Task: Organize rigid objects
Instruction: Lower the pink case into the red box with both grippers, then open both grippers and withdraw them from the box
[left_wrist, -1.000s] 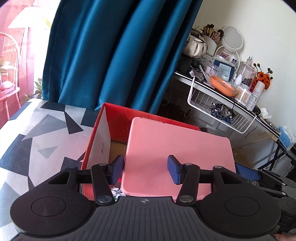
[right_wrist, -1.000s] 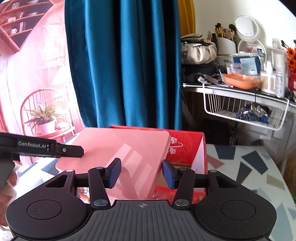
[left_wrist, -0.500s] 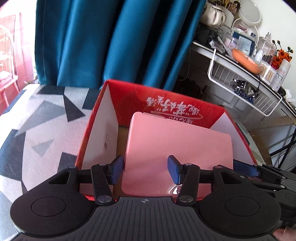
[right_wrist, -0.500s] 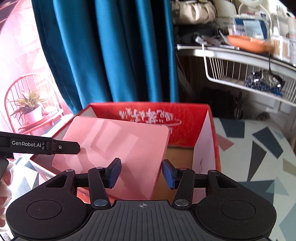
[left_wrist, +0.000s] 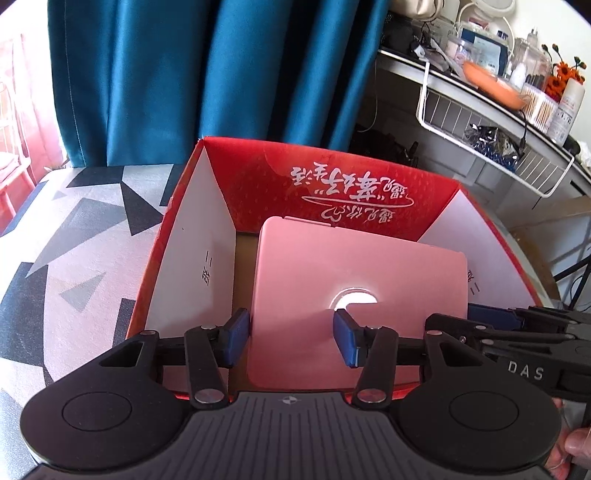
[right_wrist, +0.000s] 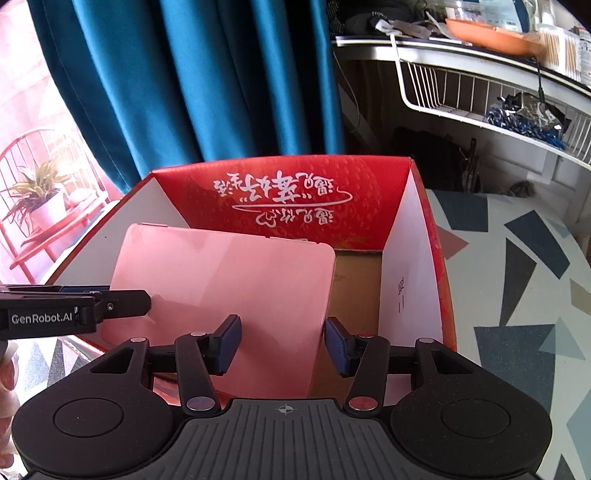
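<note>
Now pink case (left_wrist: 354, 273) gripped between left gripper (left_wrist: 291, 338) and right gripper (right_wrist: 282, 343), inside red box (left_wrist: 369, 184).

The near edge of the flat pink plastic case (left_wrist: 354, 266) disappears behind the left gripper (left_wrist: 291, 338) body, so how that gripper's blue pads (left_wrist: 236, 332) meet it cannot be told. In the right wrist view the same edge is covered by the right gripper (right_wrist: 282, 345). The floor of the red cardboard box (right_wrist: 413, 206) beneath the case is hidden. Only fingertips of a hand (left_wrist: 576, 446) show at the lower right edge. Bottles and jars on the cluttered white shelf (left_wrist: 491, 107), far ahead to the right, are too small to identify.
</note>
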